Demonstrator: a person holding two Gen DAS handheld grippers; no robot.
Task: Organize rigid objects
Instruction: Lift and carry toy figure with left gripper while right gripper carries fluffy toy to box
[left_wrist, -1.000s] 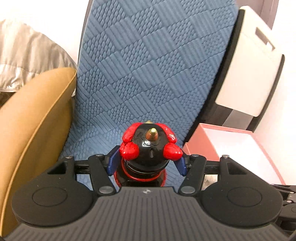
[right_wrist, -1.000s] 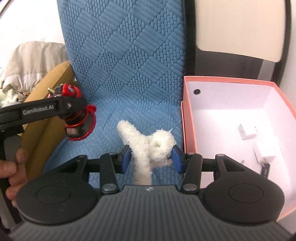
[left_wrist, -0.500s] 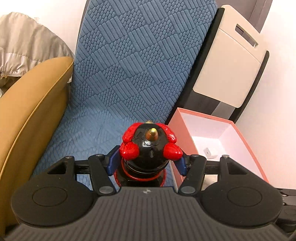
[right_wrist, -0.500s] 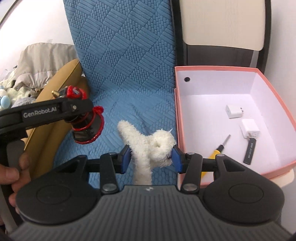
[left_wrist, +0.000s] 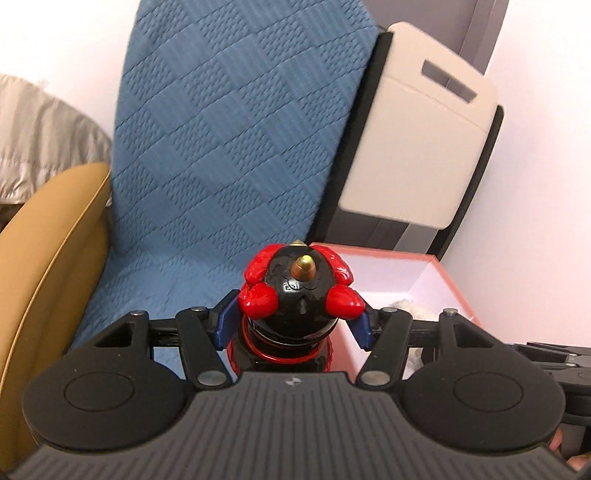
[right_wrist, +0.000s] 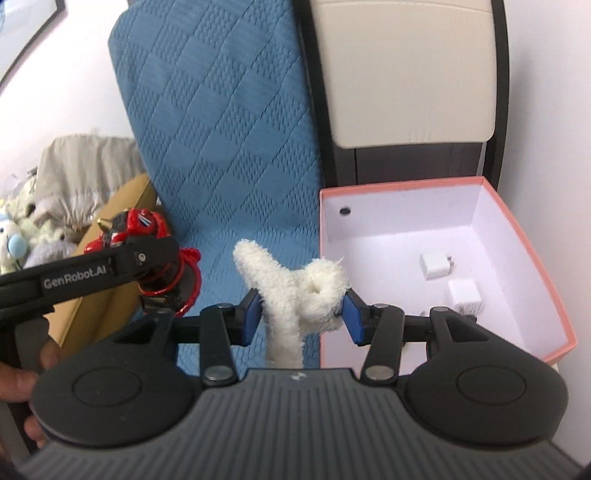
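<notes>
My left gripper (left_wrist: 295, 319) is shut on a black and red toy figure (left_wrist: 297, 291) with a gold tip, held above the blue quilted mat (left_wrist: 229, 147), at the left edge of the pink box (left_wrist: 448, 280). The toy also shows in the right wrist view (right_wrist: 147, 236), held left of my right gripper. My right gripper (right_wrist: 301, 306) is shut on a white fluffy plush piece (right_wrist: 291, 291), just left of the pink box (right_wrist: 532, 254). Two white chargers (right_wrist: 434, 266) lie inside the box.
A tan cushion (left_wrist: 40, 266) lies left of the mat. A cream and black folded chair (left_wrist: 417, 147) leans on the wall behind the box. Plush toys and a grey cloth (right_wrist: 44, 206) sit at far left. White wall is on the right.
Both grippers have moved right and up toward the pink box while holding their objects. The box now sits closer in both views.
</notes>
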